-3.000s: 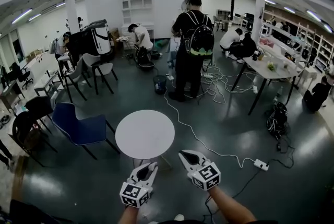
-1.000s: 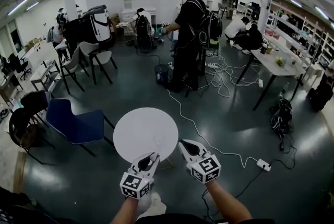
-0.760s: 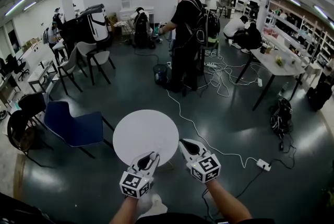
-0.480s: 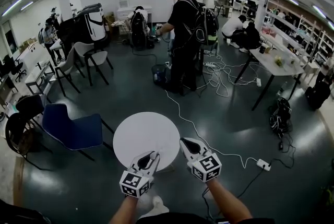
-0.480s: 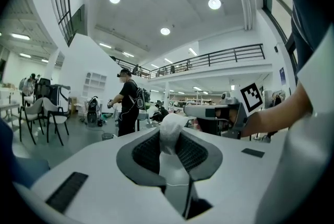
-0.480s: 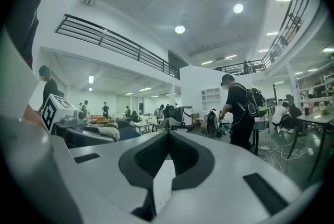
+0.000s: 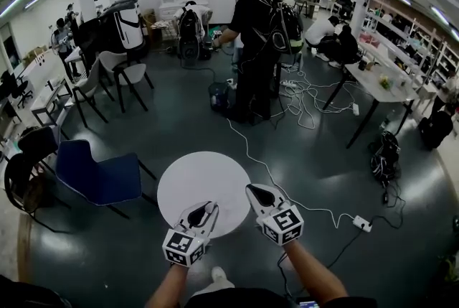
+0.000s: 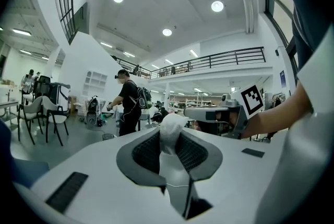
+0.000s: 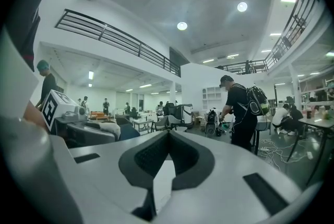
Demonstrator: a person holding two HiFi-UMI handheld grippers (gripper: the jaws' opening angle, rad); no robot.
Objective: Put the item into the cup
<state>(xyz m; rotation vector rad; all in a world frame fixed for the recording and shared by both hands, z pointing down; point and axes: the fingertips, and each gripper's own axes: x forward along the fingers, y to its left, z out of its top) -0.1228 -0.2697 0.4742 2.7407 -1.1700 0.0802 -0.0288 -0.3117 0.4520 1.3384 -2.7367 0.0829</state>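
Note:
My left gripper (image 8: 168,139) is shut on a crumpled white item (image 8: 171,121) that sticks up past its dark pads. In the head view the left gripper (image 7: 207,208) hangs over the near edge of a round white table (image 7: 193,181), whose top is bare. My right gripper (image 7: 253,190) is beside it at the table's near right rim. In its own view the right gripper (image 9: 168,135) has its pads together with nothing between them. That view also shows the left gripper (image 9: 78,126) off to the left. I see no cup in any view.
A blue chair (image 7: 97,174) stands left of the table. A white cable runs across the dark floor to a power strip (image 7: 361,222) at the right. A person with a backpack (image 7: 252,41) stands beyond the table. A long table (image 7: 376,87) is at the far right.
The head view has drifted a little and the round table sits slightly nearer. Both grippers keep the same pose side by side. The standing person has turned further to the left.

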